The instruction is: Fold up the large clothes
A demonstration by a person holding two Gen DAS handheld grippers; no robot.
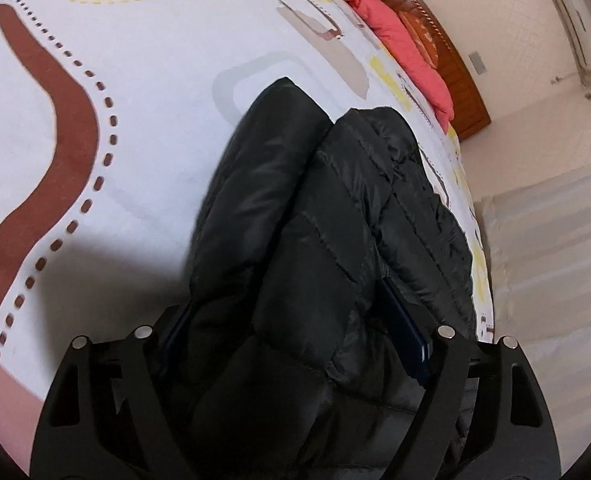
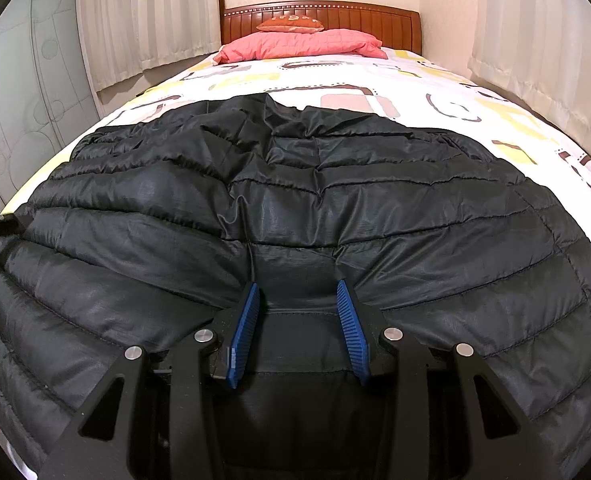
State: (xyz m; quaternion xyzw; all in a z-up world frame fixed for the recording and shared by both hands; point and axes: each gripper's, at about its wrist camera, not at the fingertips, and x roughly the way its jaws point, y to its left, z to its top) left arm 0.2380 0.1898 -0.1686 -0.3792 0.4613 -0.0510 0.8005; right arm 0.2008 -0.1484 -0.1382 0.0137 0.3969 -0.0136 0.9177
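- I can read no brand, label or writing on anything in either view.
- The jacket [image 2: 295,208] is black, quilted in horizontal stitched channels, with a slightly shiny, puffy shell. It lies spread across the foot end of the bed [image 2: 415,80], reaching close to both side edges.
- My left gripper [image 1: 295,344] is clamped on a thick bunched fold of the jacket [image 1: 315,220]; the padding fills the gap between the blue pads and hangs lifted above the sheet.
- My right gripper [image 2: 297,332] has its ribbed blue pads [image 2: 247,332] apart, pressed onto the jacket near the foot edge with a flat strip of fabric between them, not pinched.
- The bed sheet is white with brown, yellow and pink rounded shapes and dotted lines.
- A pink quilted pillow [image 2: 303,44] lies at the head end, against a slatted wooden headboard [image 2: 375,20].
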